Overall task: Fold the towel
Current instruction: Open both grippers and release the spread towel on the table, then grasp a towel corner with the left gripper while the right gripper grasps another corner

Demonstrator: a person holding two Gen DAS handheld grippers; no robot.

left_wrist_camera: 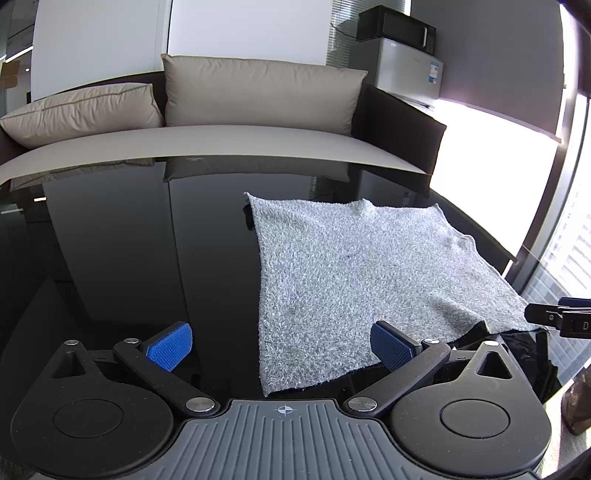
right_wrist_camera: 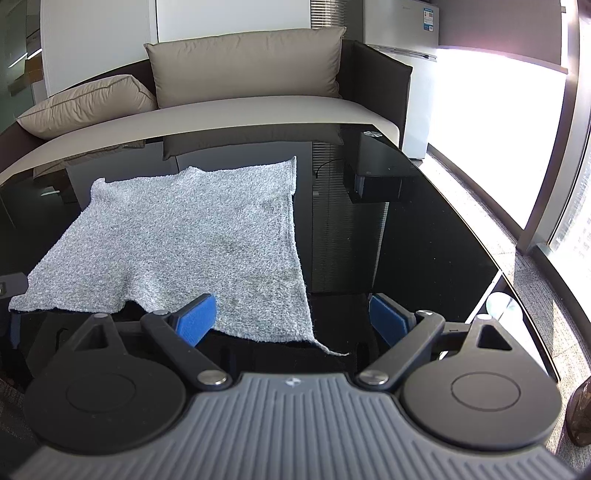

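A grey fluffy towel [left_wrist_camera: 351, 273] lies spread flat on a glossy black table [left_wrist_camera: 129, 240]; it also shows in the right wrist view [right_wrist_camera: 192, 240]. My left gripper [left_wrist_camera: 280, 345] is open, its blue pads either side of the towel's near left corner. My right gripper [right_wrist_camera: 295, 321] is open, its blue pads either side of the towel's near right corner [right_wrist_camera: 332, 349]. Neither holds the cloth. The tip of the right gripper shows at the right edge of the left wrist view [left_wrist_camera: 557, 319].
A sofa with beige cushions [left_wrist_camera: 258, 92] stands behind the table. A small fridge with a microwave [left_wrist_camera: 399, 27] on it stands at the back right. Bright windows are on the right. The table's right edge [right_wrist_camera: 480, 229] runs close to the right gripper.
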